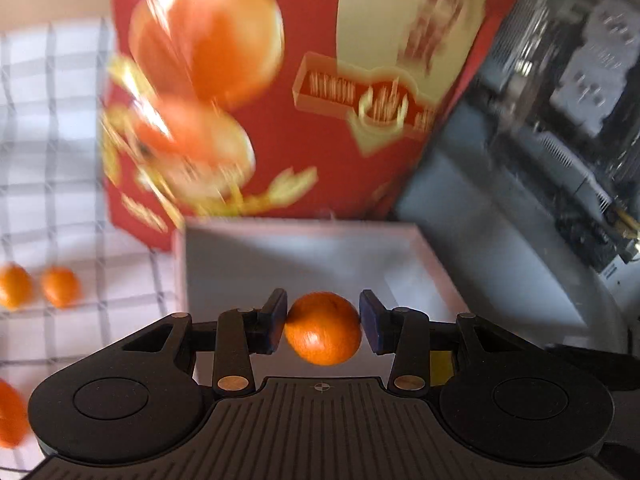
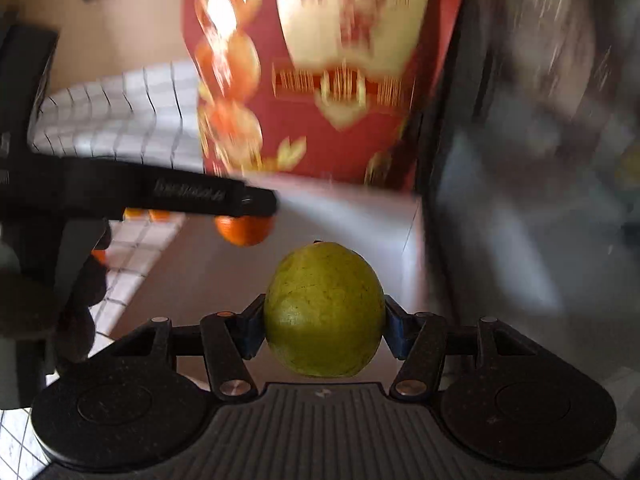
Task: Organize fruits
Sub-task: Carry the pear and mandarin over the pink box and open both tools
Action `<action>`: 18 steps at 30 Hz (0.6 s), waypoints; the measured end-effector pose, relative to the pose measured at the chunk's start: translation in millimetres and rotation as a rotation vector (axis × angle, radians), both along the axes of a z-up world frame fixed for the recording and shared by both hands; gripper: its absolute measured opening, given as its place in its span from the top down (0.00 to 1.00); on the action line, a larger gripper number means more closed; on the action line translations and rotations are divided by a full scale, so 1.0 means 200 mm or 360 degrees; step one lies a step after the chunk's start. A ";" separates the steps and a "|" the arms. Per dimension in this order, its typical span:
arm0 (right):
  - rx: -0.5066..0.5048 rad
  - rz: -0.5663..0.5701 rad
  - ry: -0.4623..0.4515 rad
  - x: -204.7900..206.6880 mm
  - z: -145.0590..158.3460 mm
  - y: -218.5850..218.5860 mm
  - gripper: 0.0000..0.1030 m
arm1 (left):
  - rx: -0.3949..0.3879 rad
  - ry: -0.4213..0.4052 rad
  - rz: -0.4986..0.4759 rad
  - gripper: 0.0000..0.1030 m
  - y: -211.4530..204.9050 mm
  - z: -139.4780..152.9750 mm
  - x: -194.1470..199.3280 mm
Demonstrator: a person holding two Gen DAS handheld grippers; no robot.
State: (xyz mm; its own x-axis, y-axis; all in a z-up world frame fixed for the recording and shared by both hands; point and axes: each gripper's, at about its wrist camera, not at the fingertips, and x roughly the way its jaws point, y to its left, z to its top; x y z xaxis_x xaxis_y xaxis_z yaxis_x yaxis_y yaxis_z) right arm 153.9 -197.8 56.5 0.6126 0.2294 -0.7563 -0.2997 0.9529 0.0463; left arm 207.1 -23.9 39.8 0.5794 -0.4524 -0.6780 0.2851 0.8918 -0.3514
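My left gripper (image 1: 323, 326) is shut on a small orange mandarin (image 1: 323, 330) and holds it over the white open box (image 1: 304, 256). My right gripper (image 2: 324, 320) is shut on a green guava (image 2: 324, 310), held above the same white box (image 2: 360, 216). In the right wrist view the left gripper's black body (image 2: 192, 194) reaches in from the left with the mandarin (image 2: 244, 230) under its tip. Both views are blurred by motion.
A red printed box lid (image 1: 320, 92) stands upright behind the white box. Loose mandarins (image 1: 60, 286) lie on the checked tablecloth (image 1: 52, 160) at the left, one more at the lower left edge (image 1: 12, 412). Grey equipment (image 1: 560, 140) is at the right.
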 end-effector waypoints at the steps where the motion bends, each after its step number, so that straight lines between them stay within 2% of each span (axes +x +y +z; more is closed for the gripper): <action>1: 0.0011 -0.0014 0.0050 0.04 -0.04 0.00 0.44 | -0.0001 0.0000 0.0003 0.59 -0.01 -0.01 0.00; 4: -0.0002 -0.0052 0.0139 0.11 -0.13 0.00 0.44 | 0.0002 -0.0062 0.0047 0.59 0.00 0.02 -0.03; 6: -0.0060 -0.0047 0.0115 0.12 -0.13 0.03 0.44 | 0.0018 -0.0099 0.0043 0.59 0.01 0.06 -0.07; 11: -0.0103 -0.0045 0.0172 0.13 -0.13 0.05 0.44 | 0.0152 -0.0340 0.0106 0.59 0.09 0.18 -0.23; 15: -0.0188 -0.0009 0.0229 0.14 -0.15 0.11 0.43 | 0.0227 -0.0454 0.0135 0.59 0.26 0.22 -0.40; 18: -0.0180 -0.0038 0.0206 0.13 -0.13 0.12 0.37 | 0.0250 -0.0513 0.0207 0.58 0.51 0.21 -0.56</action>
State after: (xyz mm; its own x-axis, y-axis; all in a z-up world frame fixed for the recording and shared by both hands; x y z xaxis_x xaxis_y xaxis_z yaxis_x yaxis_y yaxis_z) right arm 180.4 -173.8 29.8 0.5128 0.1250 -0.8494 -0.2755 0.9610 -0.0248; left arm 95.2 78.1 82.1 0.8202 -0.2660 -0.5065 0.2394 0.9637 -0.1184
